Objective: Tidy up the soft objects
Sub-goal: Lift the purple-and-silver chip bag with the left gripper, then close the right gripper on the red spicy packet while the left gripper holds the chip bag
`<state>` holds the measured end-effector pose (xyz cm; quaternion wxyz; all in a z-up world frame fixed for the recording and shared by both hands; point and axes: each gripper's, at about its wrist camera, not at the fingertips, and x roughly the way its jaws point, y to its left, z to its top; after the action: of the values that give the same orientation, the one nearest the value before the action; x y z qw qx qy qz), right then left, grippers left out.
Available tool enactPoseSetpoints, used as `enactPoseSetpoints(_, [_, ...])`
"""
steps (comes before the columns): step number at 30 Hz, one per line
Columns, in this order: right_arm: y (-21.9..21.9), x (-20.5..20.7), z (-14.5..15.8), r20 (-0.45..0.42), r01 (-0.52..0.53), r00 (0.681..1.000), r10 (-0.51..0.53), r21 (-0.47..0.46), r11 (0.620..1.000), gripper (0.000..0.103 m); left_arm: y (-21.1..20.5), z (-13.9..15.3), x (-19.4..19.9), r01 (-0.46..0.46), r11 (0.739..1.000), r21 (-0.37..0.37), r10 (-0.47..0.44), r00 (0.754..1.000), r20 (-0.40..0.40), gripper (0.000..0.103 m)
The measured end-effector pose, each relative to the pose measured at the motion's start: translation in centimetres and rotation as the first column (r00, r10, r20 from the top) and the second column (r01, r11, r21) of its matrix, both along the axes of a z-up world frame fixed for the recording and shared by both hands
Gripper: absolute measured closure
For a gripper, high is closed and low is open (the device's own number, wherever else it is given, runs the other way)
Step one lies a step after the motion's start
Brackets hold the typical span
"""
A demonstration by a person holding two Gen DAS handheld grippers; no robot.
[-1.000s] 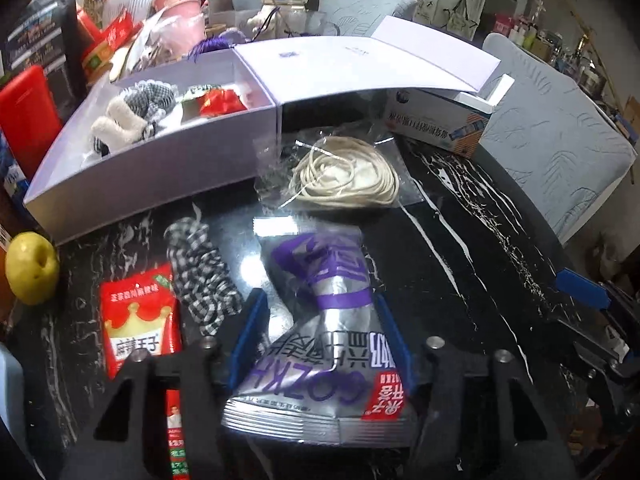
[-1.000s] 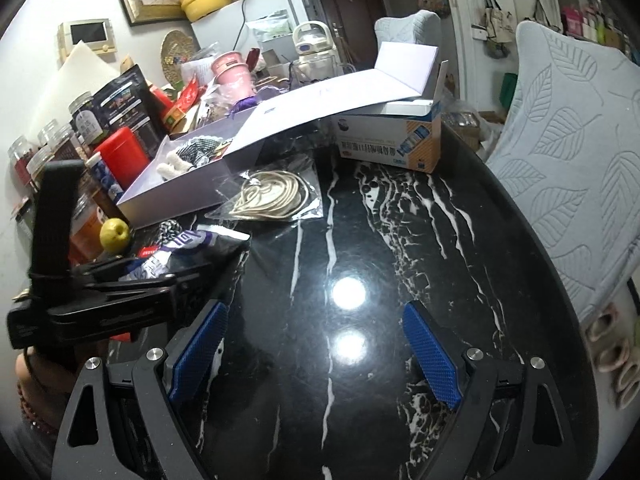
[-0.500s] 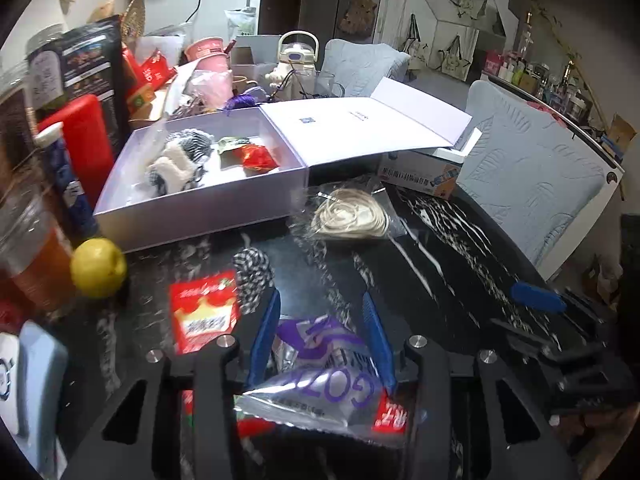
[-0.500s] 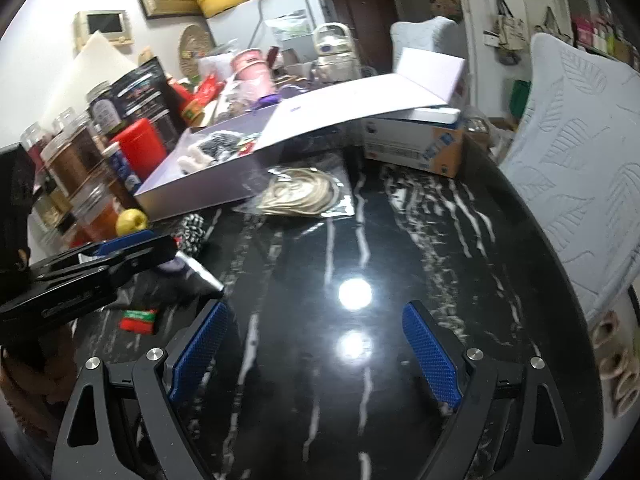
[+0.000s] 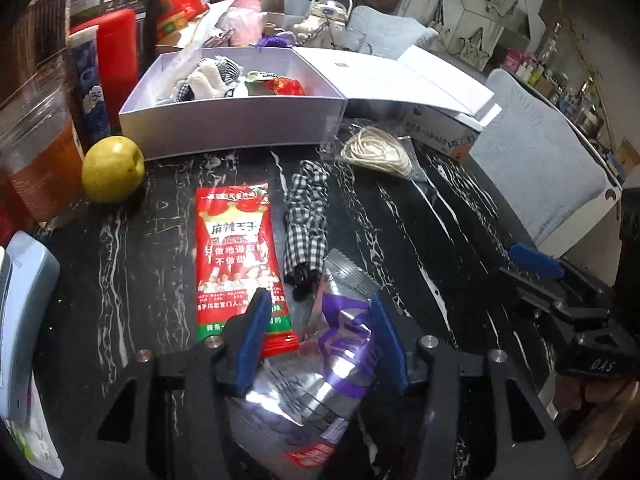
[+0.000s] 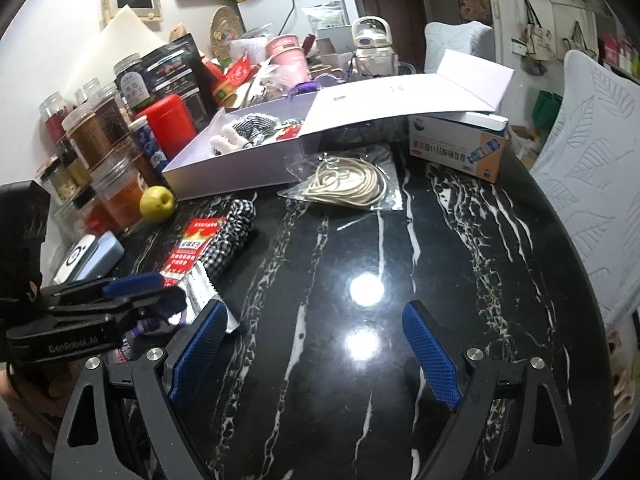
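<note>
Gripped between the blue pads of the left claw (image 5: 318,340), low in the centre of the left wrist view, is a silver-and-purple snack pouch (image 5: 320,364); the jaws have just been opening a little, yet both pads press the crumpled foil, whose serrated top edge points up the frame. Just left of the pouch a red snack packet (image 5: 236,256) lies flat on the black marble bench (image 5: 400,240), its lower end under the left pad. A black-and-white checked cloth (image 5: 306,220) lies beside the packet on its right, its lower end touching the pouch. Further up, right of centre, a clear bag of pale coiled cord (image 5: 378,152) lies against the white box (image 5: 232,120), which stands open in the upper middle and holds a checked plush piece and a red wrapper. A yellow-green apple (image 5: 113,168) sits at the box's lower left corner.

In the right wrist view the right claw (image 6: 312,356) stands wide with nothing between its pads, over bare bench in the lower half of the frame. The left claw with its pouch shows at the lower left there.
</note>
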<state>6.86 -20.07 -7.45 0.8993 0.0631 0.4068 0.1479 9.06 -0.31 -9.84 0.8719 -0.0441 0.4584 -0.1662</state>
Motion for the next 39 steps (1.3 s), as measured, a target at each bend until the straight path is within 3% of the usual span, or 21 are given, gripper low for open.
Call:
enactPoseSetpoints(3, [-0.2, -0.1, 0.0, 0.0, 0.005, 1.0, -0.005, 0.0, 1.0, 0.013, -0.5, -0.2, -0.3, 0.025, 0.999, 0.024, -0.025, 1.0, 0.004, 0.045])
enactPoseSetpoints(5, [-0.2, -0.1, -0.1, -0.003, 0.01, 1.0, -0.01, -0.003, 1.0, 0.013, -0.9, -0.6, -0.4, 0.039, 0.997, 0.061, -0.038, 0.999, -0.016, 0.023])
enactPoseSetpoints(15, [-0.3, 0.1, -0.5, -0.02, 0.014, 1.0, -0.014, 0.006, 1.0, 0.013, -1.0, -1.2, -1.4, 0.064, 0.995, 0.081, -0.062, 0.997, -0.036, 0.023])
enactPoseSetpoints(21, [0.0, 0.2, -0.9, -0.031, 0.002, 1.0, -0.002, 0.012, 1.0, 0.013, 0.4, 0.5, -2.1, 0.037, 0.999, 0.025, -0.038, 0.999, 0.019, 0.023])
enactPoseSetpoints(29, [0.5, 0.1, -0.9, -0.031, -0.008, 0.999, 0.008, 0.007, 1.0, 0.013, 0.2, -1.9, -2.0, 0.068, 0.993, 0.101, -0.062, 0.996, -0.061, 0.023])
enactPoseSetpoints(34, [0.7, 0.2, -1.1, -0.04, -0.014, 0.999, 0.014, 0.006, 1.0, 0.013, -0.3, -2.5, -2.2, 0.054, 0.987, 0.152, -0.053, 0.999, -0.007, 0.023])
enactPoseSetpoints(36, [0.8, 0.2, -1.1, -0.042, -0.016, 0.999, 0.017, 0.006, 1.0, 0.013, -0.5, -2.5, -2.2, 0.051, 0.985, 0.163, -0.053, 0.999, 0.01, 0.029])
enactPoseSetpoints(37, [0.9, 0.2, -1.1, -0.042, -0.018, 0.999, 0.018, 0.006, 1.0, 0.013, -0.6, -2.4, -2.4, 0.032, 0.981, 0.194, -0.038, 0.999, 0.031, 0.051])
enactPoseSetpoints(39, [1.0, 0.1, -1.1, -0.041, -0.02, 0.999, 0.02, 0.003, 1.0, 0.013, -0.5, -2.2, -2.4, 0.017, 0.981, 0.192, -0.024, 0.999, 0.032, 0.057])
